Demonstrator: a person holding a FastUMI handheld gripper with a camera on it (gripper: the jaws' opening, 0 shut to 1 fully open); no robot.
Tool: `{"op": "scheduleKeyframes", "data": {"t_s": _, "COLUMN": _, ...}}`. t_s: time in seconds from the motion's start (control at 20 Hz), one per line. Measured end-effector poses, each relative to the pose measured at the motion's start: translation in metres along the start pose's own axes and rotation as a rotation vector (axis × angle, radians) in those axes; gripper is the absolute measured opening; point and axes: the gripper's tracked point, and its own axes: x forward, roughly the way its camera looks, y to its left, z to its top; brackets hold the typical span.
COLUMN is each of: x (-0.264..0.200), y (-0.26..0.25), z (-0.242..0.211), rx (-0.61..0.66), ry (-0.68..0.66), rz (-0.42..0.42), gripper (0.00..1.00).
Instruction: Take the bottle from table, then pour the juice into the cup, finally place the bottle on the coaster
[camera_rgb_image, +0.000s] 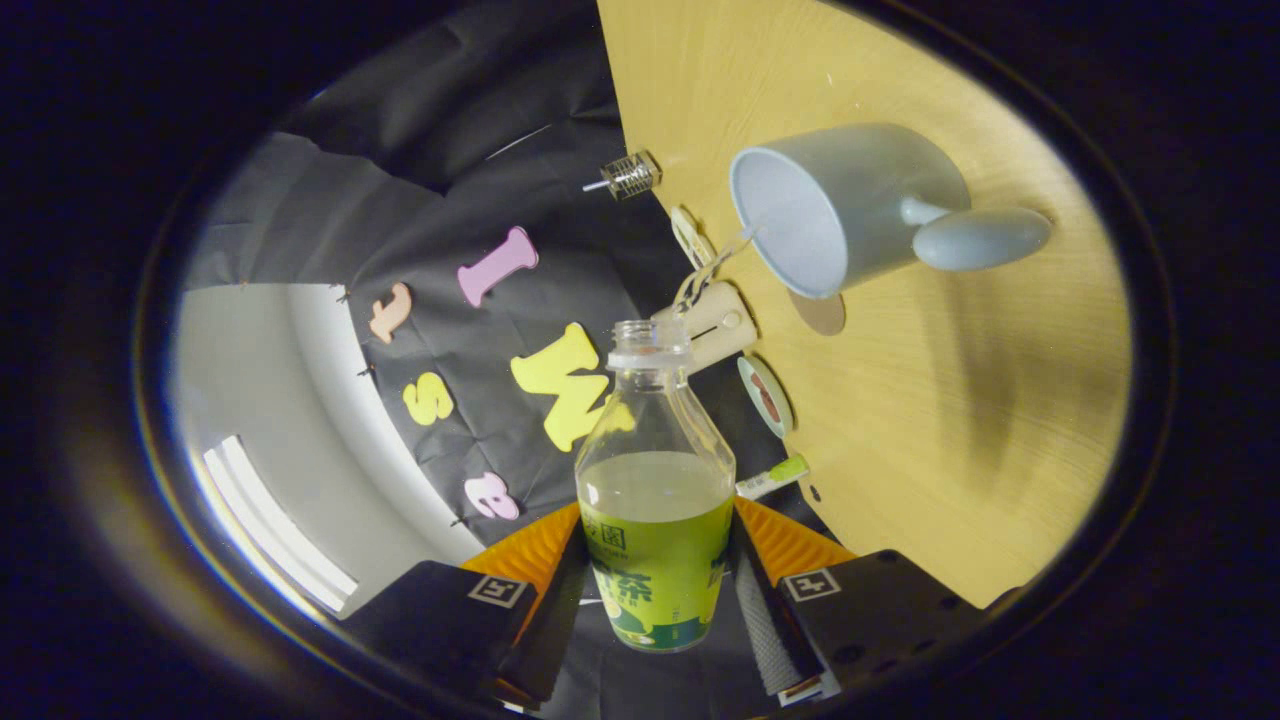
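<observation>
My gripper (655, 560) is shut on a clear bottle (655, 500), with one finger (560, 590) on each side of its green label. The bottle has no cap and holds green juice to about half its height. Its open mouth (650, 335) points away from the fingers. A pale blue-grey cup (850, 205) with a thick handle stands on the wooden table (950, 420), beyond the bottle and to its right. The cup's opening faces the bottle's side, and its inside looks pale. A small round disc (766, 395) with a pale green rim, perhaps the coaster, lies at the table's edge just right of the bottle's neck.
From the gripper the table appears rolled sideways, as a slanted plane on the right. Along its edge sit a beige clip (715, 320), a small metal cage-like piece (630, 175) and a green-tipped pen (775, 478). The black booth cloth hangs behind the bottle.
</observation>
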Motion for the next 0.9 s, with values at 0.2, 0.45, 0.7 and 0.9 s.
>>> {"op": "scheduleKeyframes", "data": {"t_s": 0.2, "x": -0.002, "y": 0.001, "z": -0.001, "rx": 0.033, "ry": -0.002, "rz": -0.001, "gripper": 0.78}}
{"op": "scheduleKeyframes", "data": {"t_s": 0.45, "x": -0.004, "y": 0.007, "z": 0.002, "rx": 0.072, "ry": -0.003, "rz": 0.009, "gripper": 0.77}}
{"op": "scheduleKeyframes", "data": {"t_s": 0.7, "x": -0.003, "y": 0.011, "z": 0.010, "rx": 0.130, "ry": -0.007, "rz": 0.020, "gripper": 0.78}}
{"op": "scheduleKeyframes", "data": {"t_s": 0.9, "x": -0.001, "y": 0.009, "z": 0.006, "rx": 0.175, "ry": 0.010, "rz": 0.012, "gripper": 0.78}}
